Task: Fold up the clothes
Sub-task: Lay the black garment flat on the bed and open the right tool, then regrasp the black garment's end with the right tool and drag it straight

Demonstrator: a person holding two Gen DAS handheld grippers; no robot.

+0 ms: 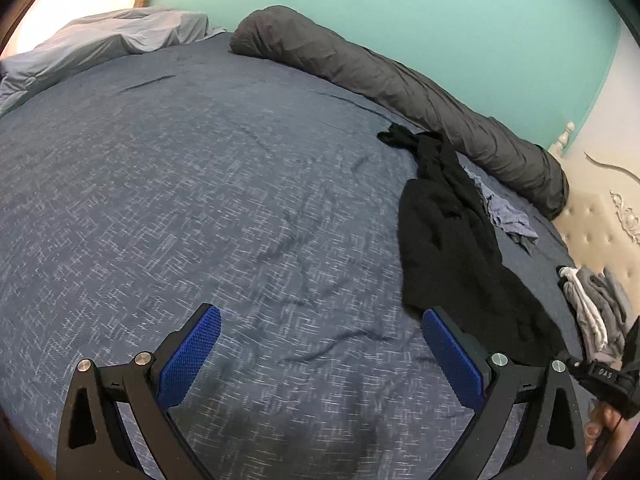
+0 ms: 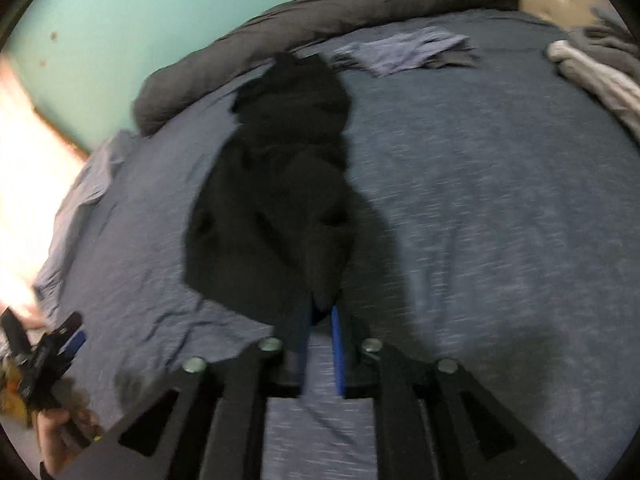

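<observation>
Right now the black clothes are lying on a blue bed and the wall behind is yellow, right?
Nearly. The black clothes do lie on the blue bed, but the wall behind is green, not yellow. The left wrist view shows it most clearly, above the long grey rolled blanket.

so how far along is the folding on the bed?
Barely started. Done: nothing visibly folded. In hand: the black crumpled garment lies stretched out on the blue woven bedspread, its near end between the narrowly parted pads of the right hand-held gripper; the left hand-held gripper is open, empty. Left: that garment, the blue-grey rumpled cloth, the grey-and-white clothes heap.
</observation>
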